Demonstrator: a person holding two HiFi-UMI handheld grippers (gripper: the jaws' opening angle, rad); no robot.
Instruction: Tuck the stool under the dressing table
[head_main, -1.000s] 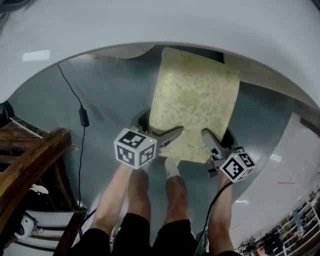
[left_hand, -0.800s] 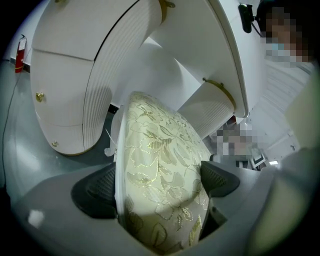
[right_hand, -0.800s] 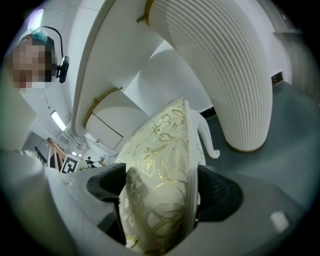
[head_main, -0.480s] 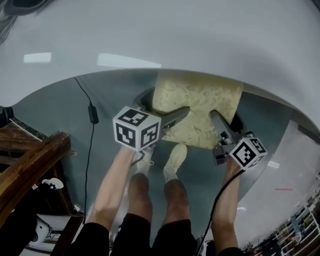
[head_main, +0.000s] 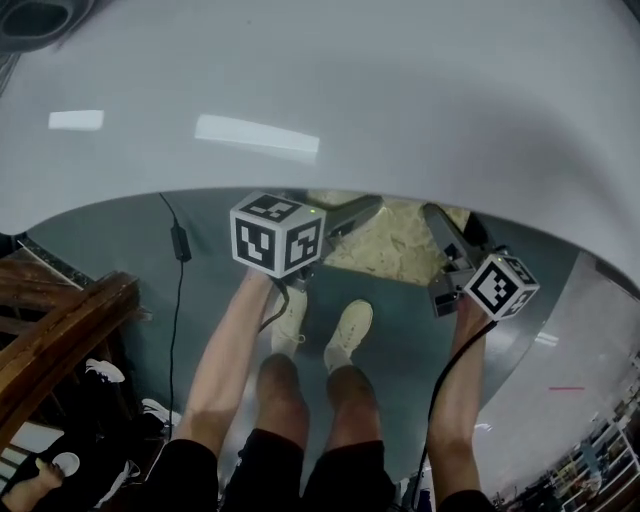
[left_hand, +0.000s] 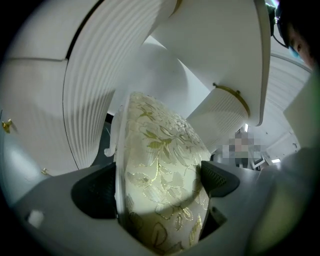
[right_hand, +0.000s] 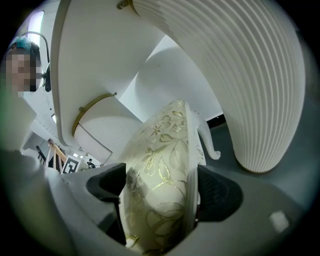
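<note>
The stool (head_main: 395, 243) has a cream cushion with a gold leaf pattern and white legs. Most of it lies hidden beneath the white dressing table top (head_main: 330, 100); only its near edge shows in the head view. My left gripper (head_main: 345, 215) is shut on the stool's near left edge, and the cushion (left_hand: 160, 175) fills its jaws. On the near right edge my right gripper (head_main: 445, 225) is shut, cushion (right_hand: 160, 195) squeezed between its pads. A curled white stool leg (right_hand: 207, 137) shows beyond the right jaw.
Ribbed white table pedestals stand on both sides: one (left_hand: 90, 90) left of the stool, one (right_hand: 250, 85) right. A black cable (head_main: 178, 260) runs along the grey floor at left. Wooden furniture (head_main: 60, 330) stands at lower left. The person's feet (head_main: 320, 325) are behind the stool.
Both grippers have pushed the stool forward. More of the cushion has slid beneath the table top, leaving only its near edge in sight. The person has stepped forward.
</note>
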